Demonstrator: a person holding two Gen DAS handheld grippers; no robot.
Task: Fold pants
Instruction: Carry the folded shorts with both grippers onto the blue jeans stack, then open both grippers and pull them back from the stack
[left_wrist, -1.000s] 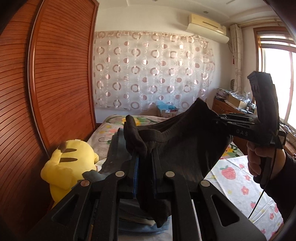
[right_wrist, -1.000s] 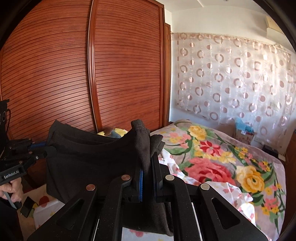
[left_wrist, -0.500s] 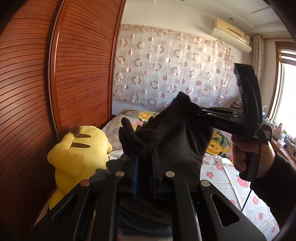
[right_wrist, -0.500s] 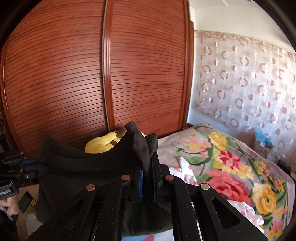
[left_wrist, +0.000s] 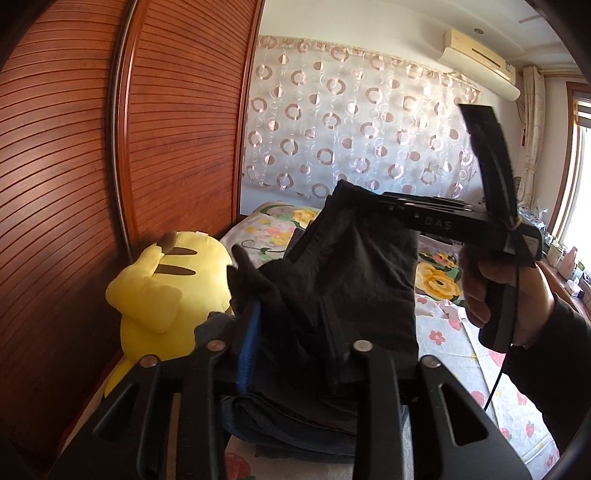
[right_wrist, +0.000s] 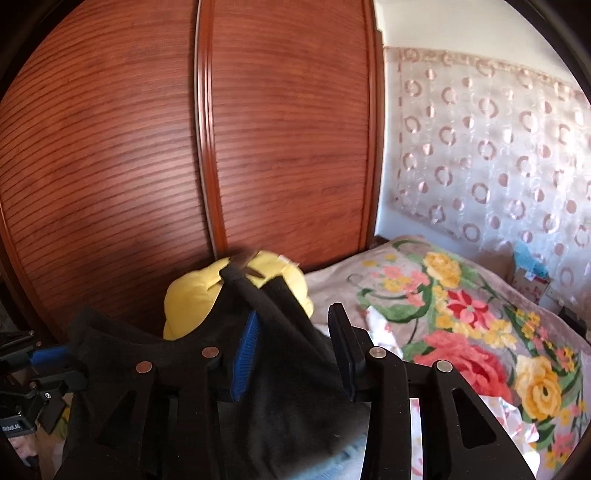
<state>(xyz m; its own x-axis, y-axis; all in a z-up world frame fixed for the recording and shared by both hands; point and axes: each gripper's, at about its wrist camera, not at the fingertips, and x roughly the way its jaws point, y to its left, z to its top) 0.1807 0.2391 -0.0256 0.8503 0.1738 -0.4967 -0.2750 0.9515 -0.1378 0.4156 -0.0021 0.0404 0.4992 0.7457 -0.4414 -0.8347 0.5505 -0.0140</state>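
Left wrist view shows the pants (left_wrist: 351, 280) as a short, thick black bundle, held in the air between the two tools, low above the bed (right_wrist: 461, 295) and near the yellow plush toy (left_wrist: 162, 288). Looks already folded several times: layers lie one over another, with a seam and a thick hem running down the front.

Left gripper (left_wrist: 291, 343): jaws stand apart, with bunched cloth filling the space between them and one corner wrapped over the finger with the blue pad. Seems more to carry the cloth than to pinch it.

Right gripper (right_wrist: 293, 354): jaws clearly wide apart, with the cloth draped over the blue-padded finger only and nothing pressed by the other finger.

Right under the bundle lies a pile of folded clothes (left_wrist: 295, 432), dark blue and grey.

Judging from this, folding itself appears finished or almost so. Left to do, probably: lower the bundle flat onto the pile or the bed, draw both grippers out without dragging the layers, and perhaps smooth the top. Cannot tell whether the edges of the pants match neatly, since the lower part hangs hidden behind the fingers.
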